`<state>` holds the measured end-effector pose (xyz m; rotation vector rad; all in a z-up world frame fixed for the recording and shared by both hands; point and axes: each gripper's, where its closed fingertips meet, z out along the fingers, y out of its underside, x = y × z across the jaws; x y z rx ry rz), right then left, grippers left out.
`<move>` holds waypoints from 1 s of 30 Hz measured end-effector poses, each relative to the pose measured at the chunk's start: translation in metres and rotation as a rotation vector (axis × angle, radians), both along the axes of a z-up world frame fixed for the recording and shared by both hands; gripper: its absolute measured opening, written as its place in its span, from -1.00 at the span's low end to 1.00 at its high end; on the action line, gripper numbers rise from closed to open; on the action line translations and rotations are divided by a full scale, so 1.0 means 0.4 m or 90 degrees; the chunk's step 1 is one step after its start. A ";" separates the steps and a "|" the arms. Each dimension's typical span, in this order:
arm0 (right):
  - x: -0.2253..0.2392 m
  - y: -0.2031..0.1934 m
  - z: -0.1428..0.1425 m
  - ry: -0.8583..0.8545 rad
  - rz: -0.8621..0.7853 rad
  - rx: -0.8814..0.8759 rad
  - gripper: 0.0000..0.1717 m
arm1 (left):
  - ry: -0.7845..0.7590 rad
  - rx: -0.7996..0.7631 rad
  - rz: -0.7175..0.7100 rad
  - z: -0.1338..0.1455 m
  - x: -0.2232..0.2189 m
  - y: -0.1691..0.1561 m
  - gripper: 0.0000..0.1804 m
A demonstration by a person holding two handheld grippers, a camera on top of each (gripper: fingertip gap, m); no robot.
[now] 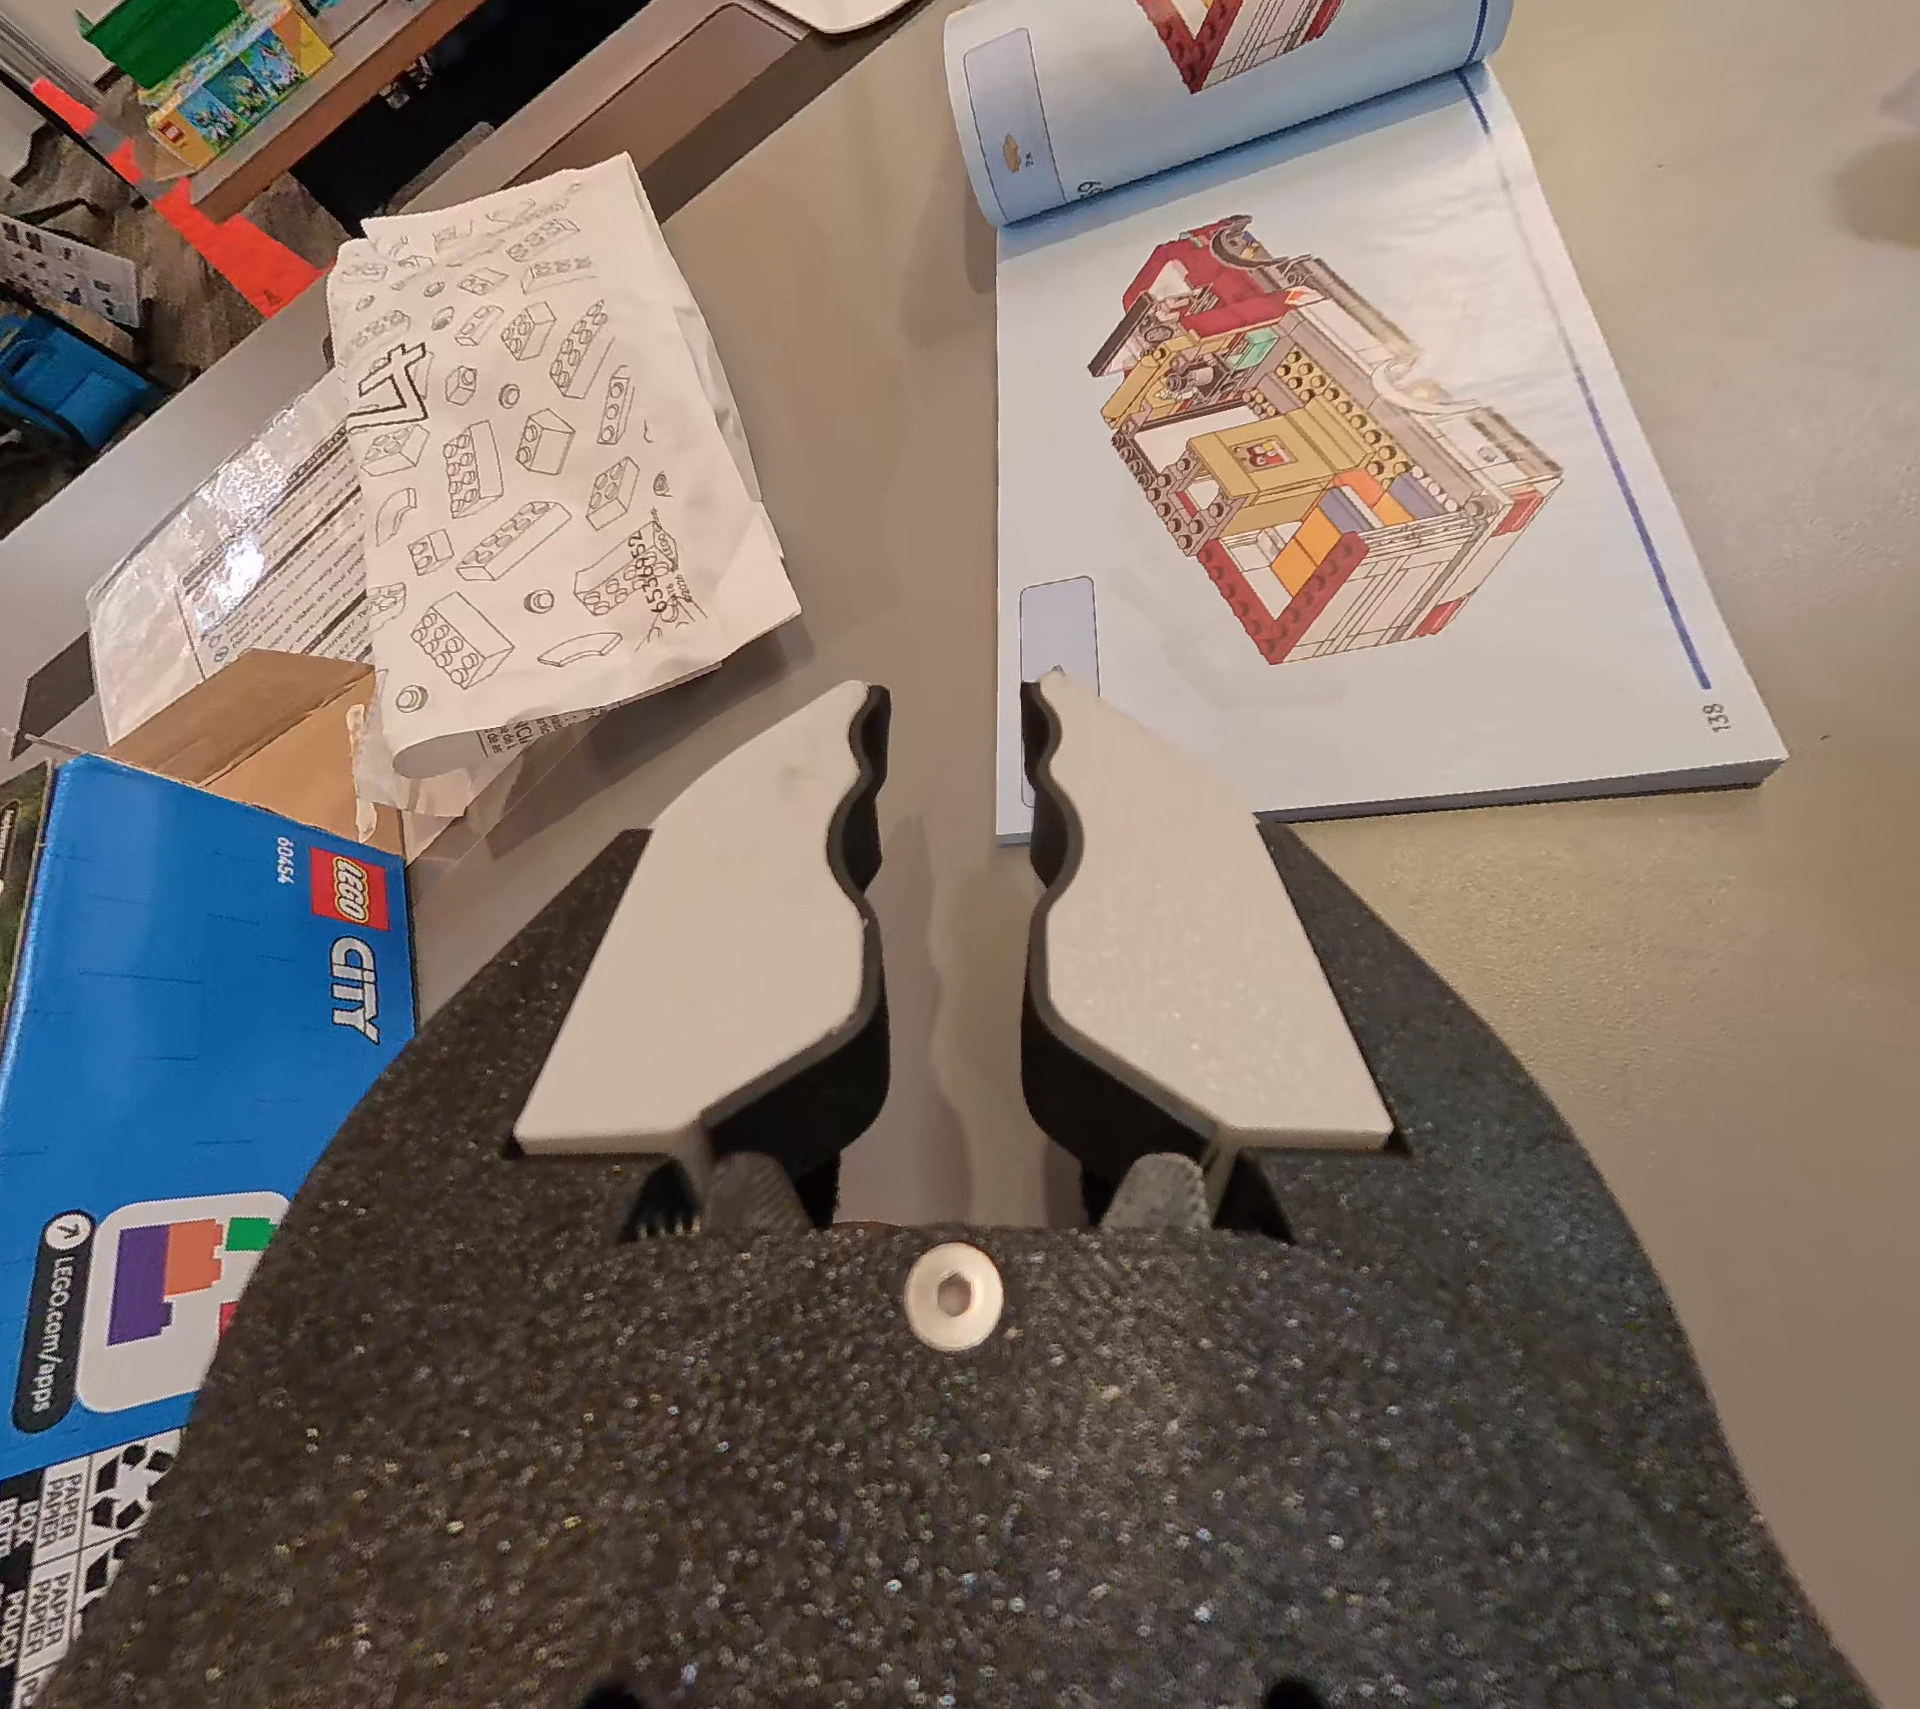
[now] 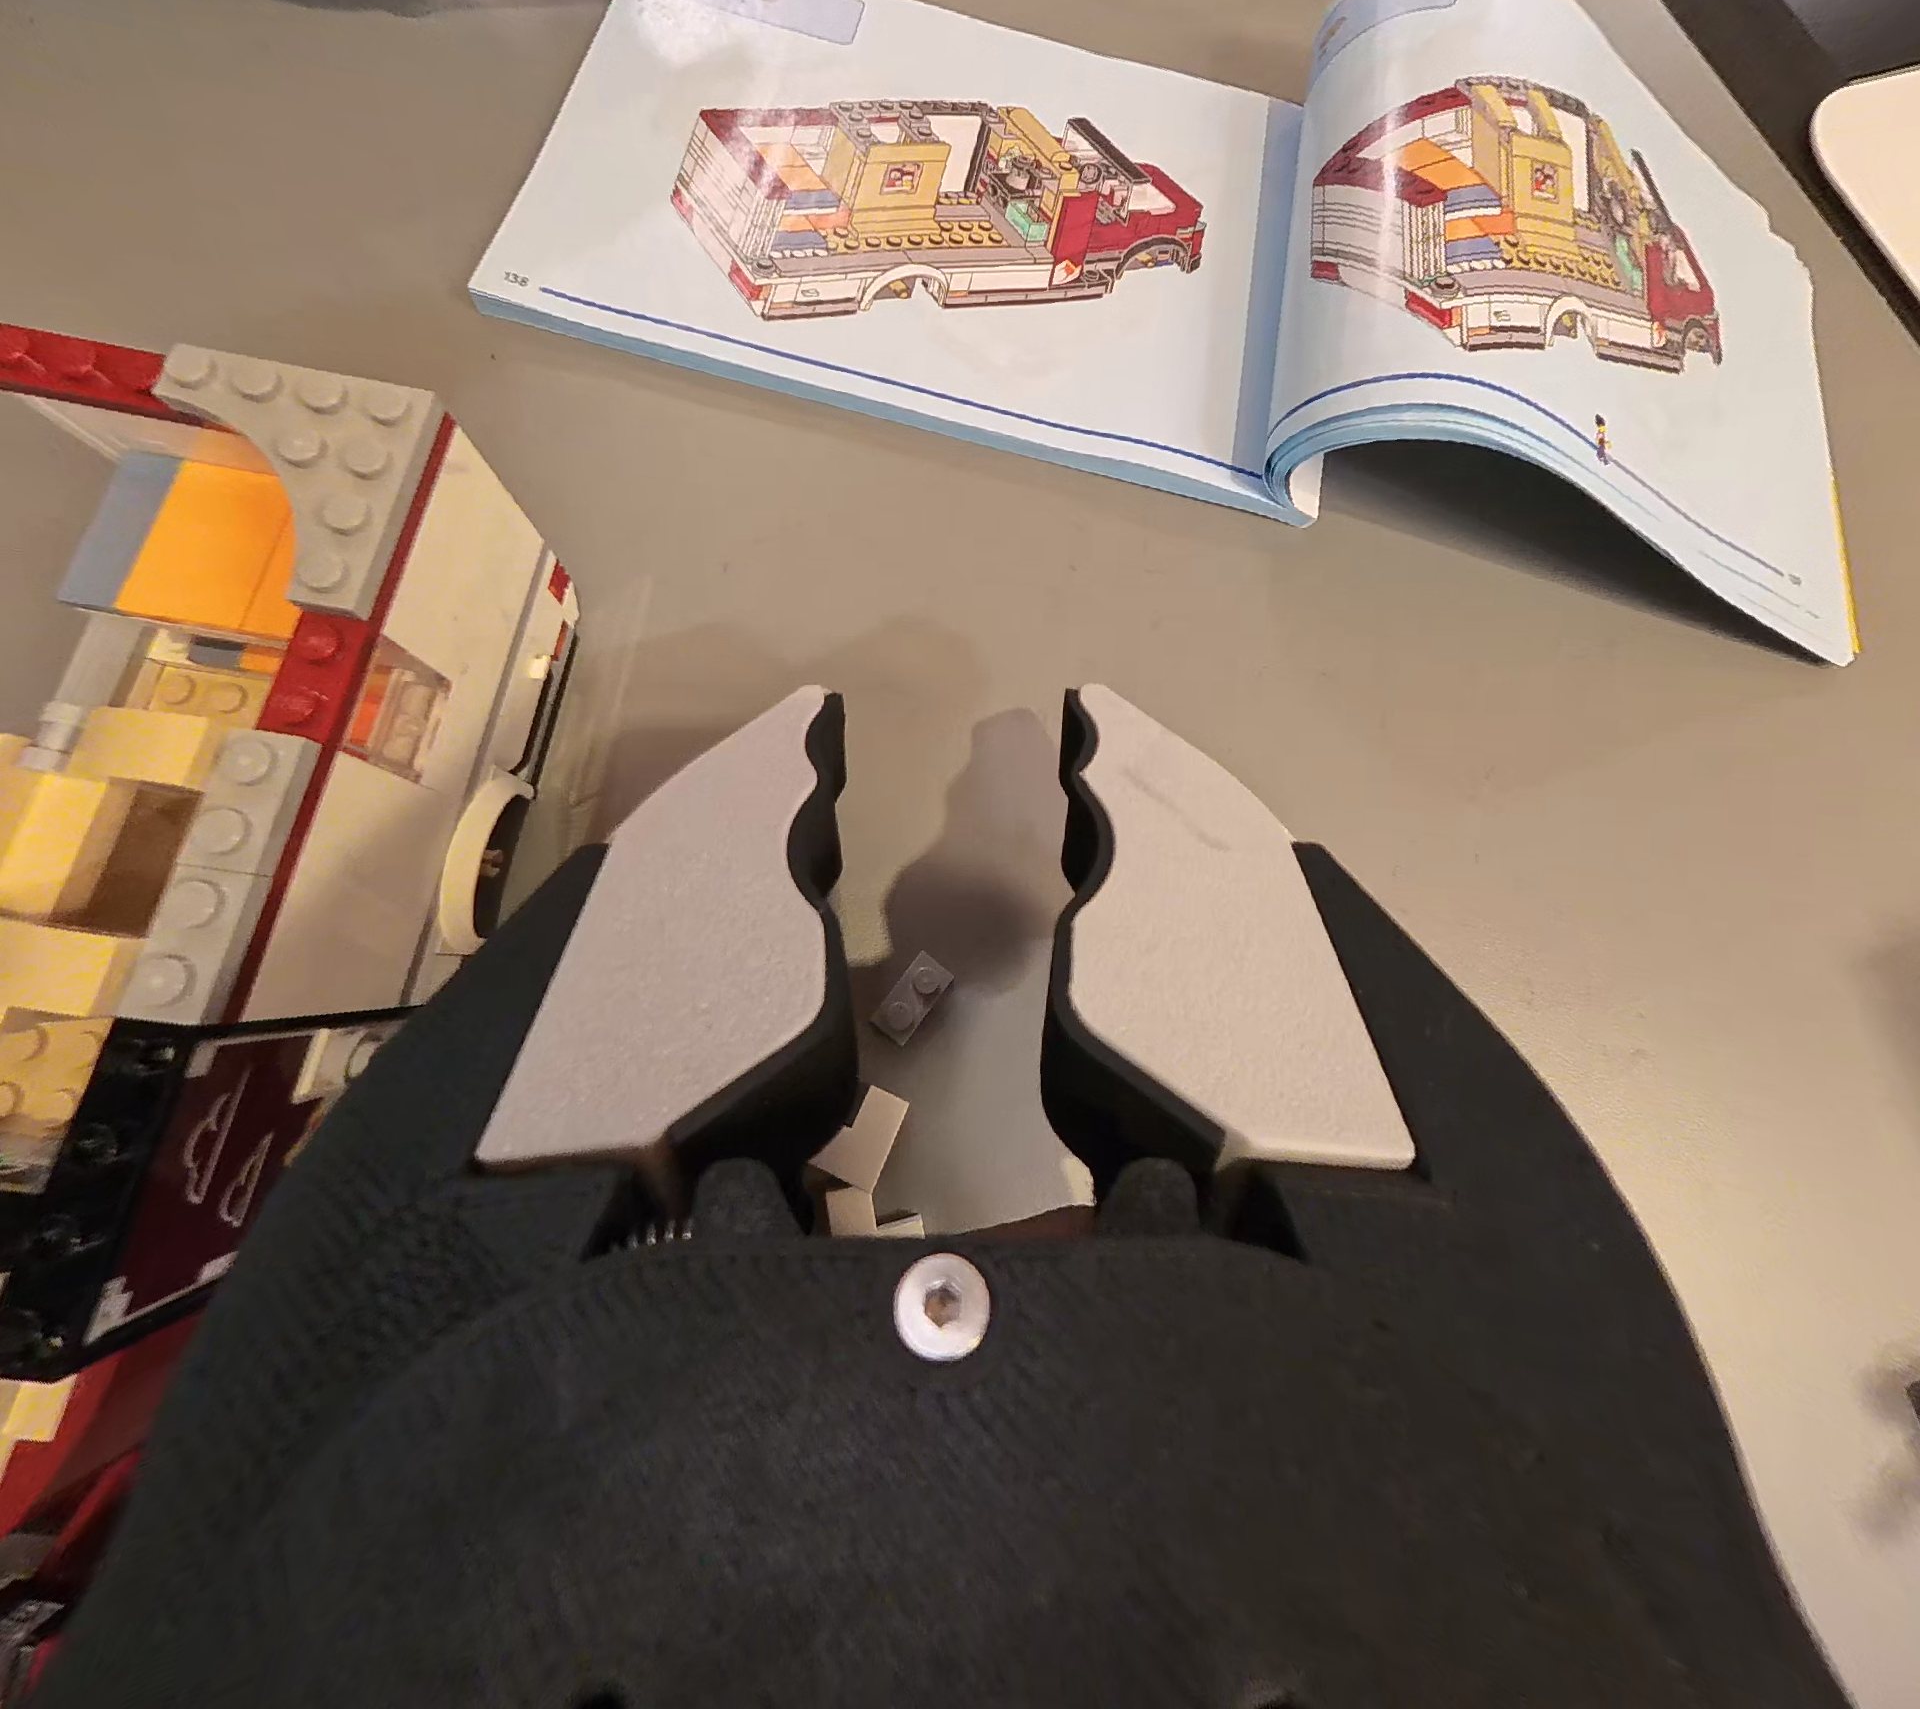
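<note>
- left gripper [image 1: 956, 698] hovering agape, nothing held, right tip over instruction booklet [image 1: 1351, 433] near corner
- right gripper [image 2: 948, 703] hanging agape and bare over bare table [image 2: 1039, 599], brick model [image 2: 260, 672] just left, small grey plate [image 2: 914, 994] below

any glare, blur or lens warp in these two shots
Left wrist view: glare whitens the clear plastic bag, and wide-angle warp bends the table edge. Right wrist view: sheen on the open instruction booklet, soft blur on the brick-built vehicle at the left, and the hand-held gripper throws a dark shadow on the table.
</note>
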<state>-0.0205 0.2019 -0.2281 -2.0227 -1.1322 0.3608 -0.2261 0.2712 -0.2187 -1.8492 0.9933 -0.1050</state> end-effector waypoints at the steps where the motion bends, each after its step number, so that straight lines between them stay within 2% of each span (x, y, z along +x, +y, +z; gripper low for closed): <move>1: 0.000 0.000 0.000 0.000 0.000 0.000 -0.54 | 0.000 0.000 0.000 0.000 0.000 0.000 -0.73; 16: 0.003 0.003 0.003 0.000 -0.004 0.007 -0.54 | -0.009 0.011 0.001 0.008 0.002 0.000 -0.73; 19: 0.001 0.000 0.014 0.003 -0.001 0.016 -0.54 | -0.051 0.012 -0.007 0.029 0.023 -0.014 -0.73; 22: 0.000 -0.009 0.026 0.012 0.003 0.025 -0.55 | -0.167 -0.017 -0.026 0.082 0.085 -0.070 -0.75; 26: 0.015 -0.026 0.026 0.019 0.000 0.028 -0.55 | -0.291 -0.053 -0.080 0.184 0.202 -0.197 -0.86; 28: 0.020 -0.037 0.026 0.025 0.000 0.028 -0.55 | -0.316 -0.088 -0.127 0.217 0.275 -0.267 -0.92; 30: 0.021 -0.050 0.032 0.023 0.008 0.035 -0.55 | -0.283 -0.126 -0.162 0.210 0.339 -0.319 -0.91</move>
